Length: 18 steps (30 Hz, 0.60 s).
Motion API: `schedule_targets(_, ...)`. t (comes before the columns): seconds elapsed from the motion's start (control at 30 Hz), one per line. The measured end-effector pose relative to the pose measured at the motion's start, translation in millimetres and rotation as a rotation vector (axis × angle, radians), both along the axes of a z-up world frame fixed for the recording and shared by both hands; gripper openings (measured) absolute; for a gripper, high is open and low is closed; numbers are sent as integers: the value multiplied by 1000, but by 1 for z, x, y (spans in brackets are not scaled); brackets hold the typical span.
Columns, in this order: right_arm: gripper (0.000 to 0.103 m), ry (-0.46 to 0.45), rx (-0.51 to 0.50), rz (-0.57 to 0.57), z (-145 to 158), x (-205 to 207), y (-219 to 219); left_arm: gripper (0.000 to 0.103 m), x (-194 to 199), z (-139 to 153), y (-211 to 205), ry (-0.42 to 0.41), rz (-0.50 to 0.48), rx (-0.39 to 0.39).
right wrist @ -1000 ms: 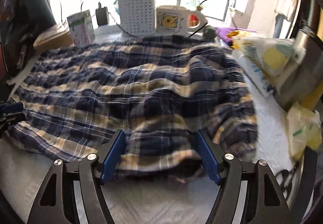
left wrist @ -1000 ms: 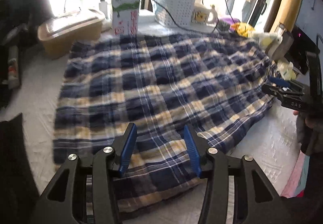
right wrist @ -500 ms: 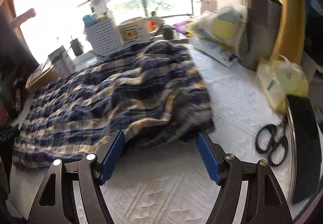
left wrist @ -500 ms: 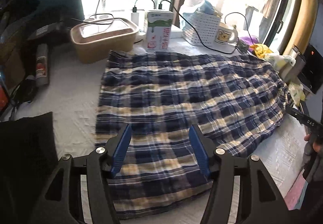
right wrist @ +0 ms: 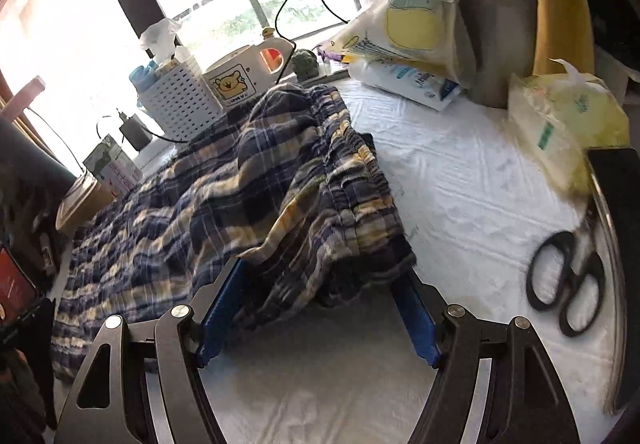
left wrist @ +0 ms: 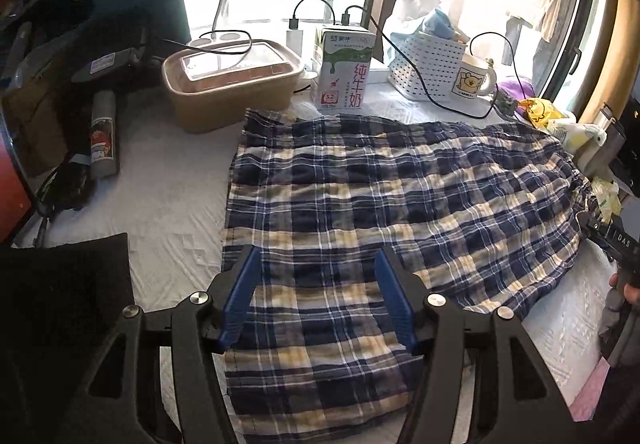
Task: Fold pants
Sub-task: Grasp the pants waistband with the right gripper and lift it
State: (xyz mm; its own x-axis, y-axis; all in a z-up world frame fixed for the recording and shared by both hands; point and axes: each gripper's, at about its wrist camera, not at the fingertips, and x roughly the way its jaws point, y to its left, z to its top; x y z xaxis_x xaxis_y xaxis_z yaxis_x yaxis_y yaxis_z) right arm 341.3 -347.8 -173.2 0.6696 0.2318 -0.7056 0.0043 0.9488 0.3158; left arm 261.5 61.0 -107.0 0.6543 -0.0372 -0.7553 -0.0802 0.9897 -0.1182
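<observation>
Blue, white and yellow plaid pants [left wrist: 392, 204] lie spread flat on a white cloth-covered table. In the left wrist view my left gripper [left wrist: 318, 260] hovers open and empty above the leg end near the front edge. In the right wrist view my right gripper [right wrist: 322, 276] is open and low at the table, its jaws either side of the bunched waistband end of the pants [right wrist: 304, 180], not closed on it. The right gripper also shows at the right edge of the left wrist view [left wrist: 612, 240].
Along the back stand a tan lidded box [left wrist: 230, 82], a milk carton [left wrist: 346, 74], a white basket [left wrist: 426, 62] and a bear mug [left wrist: 474, 78] with cables. Black scissors [right wrist: 568, 280], a yellow-green packet [right wrist: 564, 124] and a steel flask [right wrist: 492, 4] lie right of the waistband.
My left gripper has pulled back and up, showing more of the table. My right gripper has swung lower and to the right end, now framing the waistband corner.
</observation>
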Motion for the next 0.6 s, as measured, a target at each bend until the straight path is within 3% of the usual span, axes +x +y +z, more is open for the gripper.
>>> schedule_targets(0.33,74,-12,102,-1,3,28,4,60,8,-3,5,21,-5,-11)
schedule_targets(0.4,54,-19,114,2,2,31,4,60,9,-3,4,20,-13,-9)
schedule_targets(0.43,35,-19,122,2,0,32,4,60,9,-3,4,20,-15,-8)
schedule_targets(0.47,28,-21,129,1,-1,33,4,60,10,-3,4,21,-17,-7)
schedule_targets(0.6,21,-44,125,-1,6,31,4,60,10,-3,8,16,-15,-11)
